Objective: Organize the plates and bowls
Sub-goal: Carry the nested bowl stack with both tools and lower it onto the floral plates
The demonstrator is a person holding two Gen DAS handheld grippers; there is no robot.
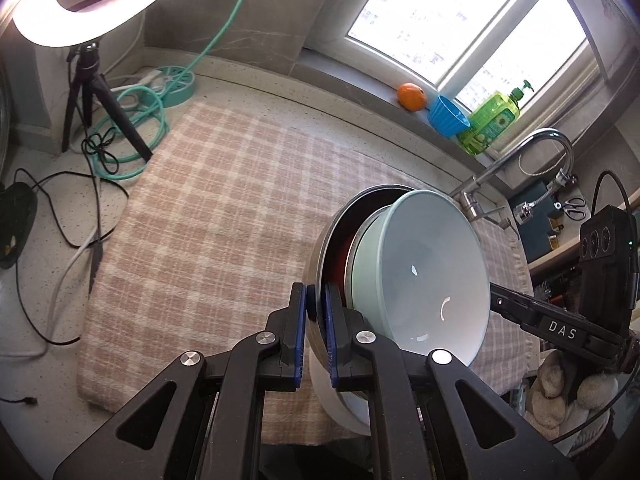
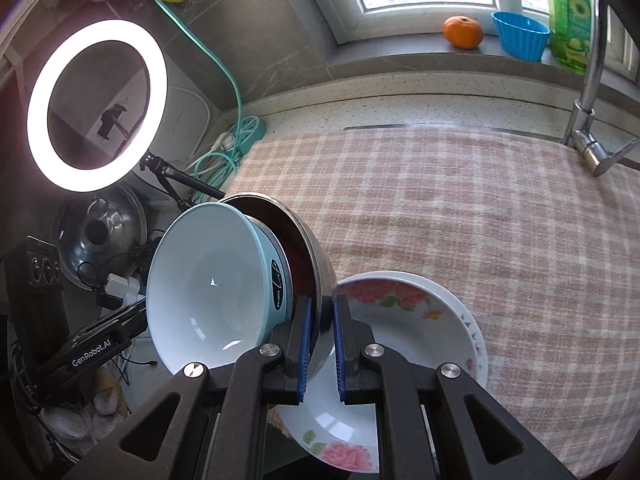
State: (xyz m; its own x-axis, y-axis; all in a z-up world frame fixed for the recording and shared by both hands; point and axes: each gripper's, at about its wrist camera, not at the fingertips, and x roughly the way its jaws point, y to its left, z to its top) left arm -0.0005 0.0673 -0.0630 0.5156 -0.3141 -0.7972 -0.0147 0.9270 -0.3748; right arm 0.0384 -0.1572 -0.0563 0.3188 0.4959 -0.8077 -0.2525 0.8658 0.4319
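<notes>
A stainless steel bowl (image 1: pixel 318 252) (image 2: pixel 318 252) hangs tilted above the checked cloth, with a pale blue bowl (image 1: pixel 424 276) (image 2: pixel 208 280) nested inside it. My left gripper (image 1: pixel 318 304) is shut on one side of the steel rim, one blue pad inside and one outside. On the opposite side my right gripper (image 2: pixel 322 312) is shut on the same rim. Below the bowls a white plate with pink flowers (image 2: pixel 420 332) (image 1: pixel 340 400) lies on the cloth near its front edge. Each gripper's black body shows at the edge of the other's view.
The pink checked cloth (image 1: pixel 208 216) (image 2: pixel 480 216) covers the counter. A ring light (image 2: pixel 96 106) on a tripod (image 1: pixel 92 96), cables and a teal power strip (image 2: pixel 244 130) are at the left. A faucet (image 2: pixel 592 80), an orange (image 2: pixel 463 32), a blue cup (image 2: pixel 520 42) and a green soap bottle (image 1: pixel 490 122) line the back.
</notes>
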